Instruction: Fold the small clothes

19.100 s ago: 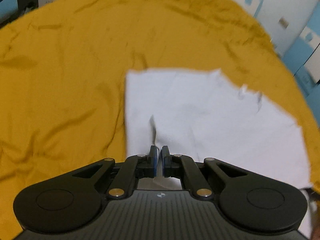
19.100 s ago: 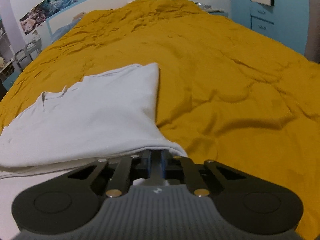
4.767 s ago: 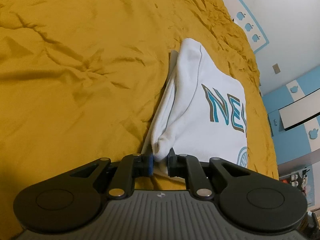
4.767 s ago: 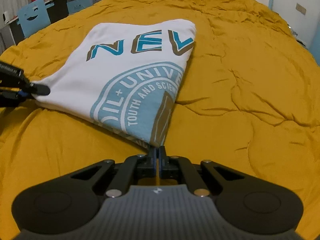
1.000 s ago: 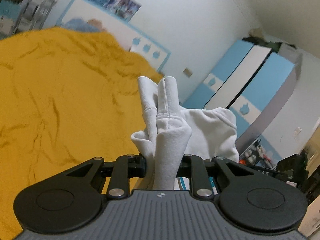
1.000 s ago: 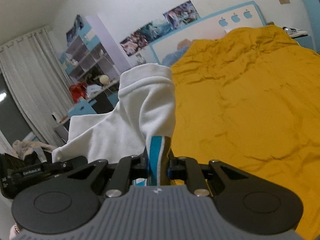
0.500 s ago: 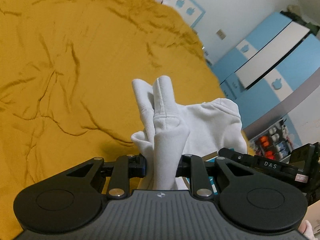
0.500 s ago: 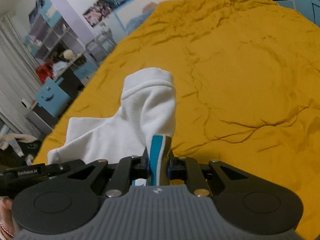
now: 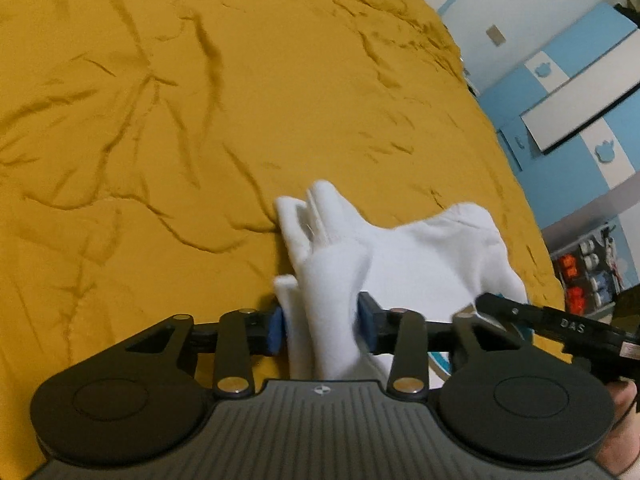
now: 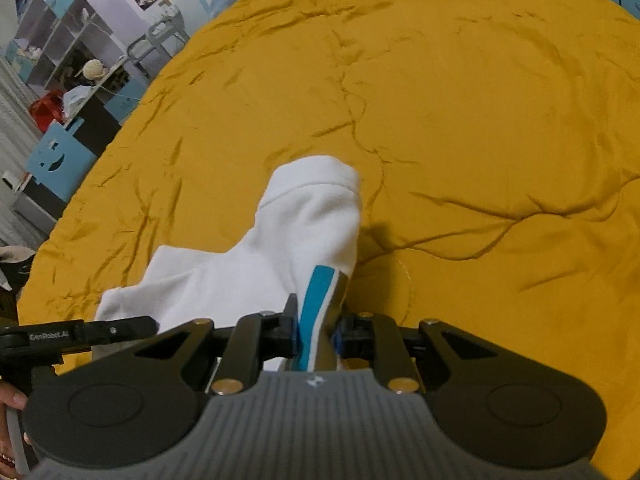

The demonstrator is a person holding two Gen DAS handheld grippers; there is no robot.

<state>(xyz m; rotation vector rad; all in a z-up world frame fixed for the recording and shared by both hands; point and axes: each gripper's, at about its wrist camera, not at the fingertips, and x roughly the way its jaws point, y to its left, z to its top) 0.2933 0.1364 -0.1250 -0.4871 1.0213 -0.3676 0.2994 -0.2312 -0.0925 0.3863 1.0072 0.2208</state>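
A white T-shirt [image 9: 404,256] with a blue and brown print hangs bunched between both grippers, low over the yellow bedspread [image 9: 200,100]. My left gripper [image 9: 322,326] is shut on a thick fold of its white cloth. My right gripper [image 10: 316,336] is shut on another fold [image 10: 308,232] that shows a blue stripe. The right gripper's tip [image 9: 532,316] shows at the right of the left wrist view, and the left gripper's tip [image 10: 88,334] at the left of the right wrist view.
The wrinkled yellow bedspread [image 10: 480,120] fills both views. Blue and white wardrobes [image 9: 580,92] stand past the bed's right edge. Shelves and a blue cabinet [image 10: 56,152] stand past its left edge.
Both grippers have tilted down and lowered the held shirt from up in the air toward the bedspread. Both stay shut on the cloth.
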